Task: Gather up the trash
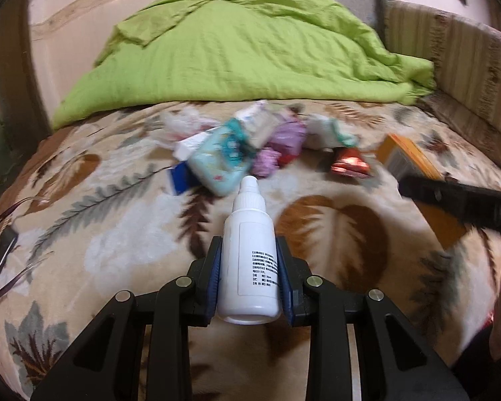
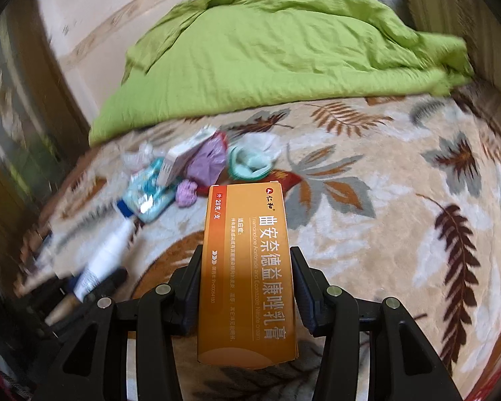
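We register the leaf-patterned blanket (image 1: 123, 220) as the largest surface; it fills the lower part of both wrist views. At 12 o'clock on it lies the crumpled green quilt (image 1: 237, 53), its near edge resting on the blanket. Below the quilt, toward the centre of the left wrist view, we see the trash pile (image 1: 250, 140): a pale teal packet (image 1: 217, 163), a purple bag (image 1: 284, 137), a white carton (image 1: 257, 120) lying across both, and a red foil wrapper (image 1: 349, 165) just beside the pile at 3 o'clock. The pile is blurred, so we cannot identify smaller items in it. In the right wrist view the orange medicine box (image 2: 247, 277) runs from 6 o'clock toward the centre, long axis pointing away from the camera, printed face up. The right gripper (image 2: 247, 260) is clamped on this box, one finger pressing each long side. In the left wrist view the white dropper bottle (image 1: 250, 257) sits at 6 o'clock, nozzle pointing toward the pile. The left gripper (image 1: 248, 260) is clamped on the bottle body, blue pads (image 1: 214, 277) touching both flanks. At 9 o'clock in that view a pair of glasses (image 1: 6, 250) lies on the blanket, well apart from the pile.
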Available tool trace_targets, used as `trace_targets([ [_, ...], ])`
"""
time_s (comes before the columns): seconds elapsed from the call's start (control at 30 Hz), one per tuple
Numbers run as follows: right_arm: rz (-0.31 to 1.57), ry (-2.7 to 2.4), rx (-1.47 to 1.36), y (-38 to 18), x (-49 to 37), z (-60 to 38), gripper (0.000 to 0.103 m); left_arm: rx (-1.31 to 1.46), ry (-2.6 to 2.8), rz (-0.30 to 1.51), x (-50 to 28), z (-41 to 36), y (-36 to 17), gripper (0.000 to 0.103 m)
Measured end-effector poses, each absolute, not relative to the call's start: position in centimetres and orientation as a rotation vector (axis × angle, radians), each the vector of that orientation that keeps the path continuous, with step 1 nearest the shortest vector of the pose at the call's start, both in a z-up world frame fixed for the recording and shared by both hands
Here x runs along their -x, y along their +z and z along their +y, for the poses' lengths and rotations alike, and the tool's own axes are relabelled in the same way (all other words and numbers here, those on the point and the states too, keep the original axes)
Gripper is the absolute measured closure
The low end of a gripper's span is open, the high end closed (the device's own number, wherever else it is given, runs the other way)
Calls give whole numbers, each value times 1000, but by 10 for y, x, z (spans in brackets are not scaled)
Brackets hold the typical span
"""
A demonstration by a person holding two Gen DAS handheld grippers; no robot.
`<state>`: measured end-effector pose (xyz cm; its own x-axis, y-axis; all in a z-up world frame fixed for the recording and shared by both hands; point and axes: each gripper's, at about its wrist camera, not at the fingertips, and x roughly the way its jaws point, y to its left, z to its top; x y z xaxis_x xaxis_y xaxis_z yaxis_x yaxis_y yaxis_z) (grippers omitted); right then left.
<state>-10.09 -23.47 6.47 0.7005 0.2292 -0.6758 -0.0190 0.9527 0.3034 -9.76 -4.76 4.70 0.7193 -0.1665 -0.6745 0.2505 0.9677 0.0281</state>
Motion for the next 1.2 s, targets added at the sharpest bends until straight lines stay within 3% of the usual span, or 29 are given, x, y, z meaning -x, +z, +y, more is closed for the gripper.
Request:
trace_targets([
  [0.27, 715, 27, -518, 97, 192, -346, 51, -160, -515, 740, 138, -105, 79, 74],
  [0.7, 692, -418, -687, 86, 383, -501, 51, -229, -1136, 909, 221, -309, 103, 74],
  [0.8, 689, -442, -712, 84, 397, -513, 48, -226, -1217, 959, 236, -349, 99, 72],
  [0.83, 688, -450, -716, 85, 400, -516, 42, -237, -1223, 971, 237, -356, 98, 68],
  [0.87, 690, -460, -714, 86, 402, -518, 36, -246, -1223, 981, 240, -362, 95, 54],
  [0.9, 684, -473, -707, 88, 403, -519, 30, -246, -1220, 987, 240, -363, 95, 49],
  [1.2, 668, -308, -659, 93, 358, -493, 29, -191, -1045, 914, 208, -291, 107, 46],
])
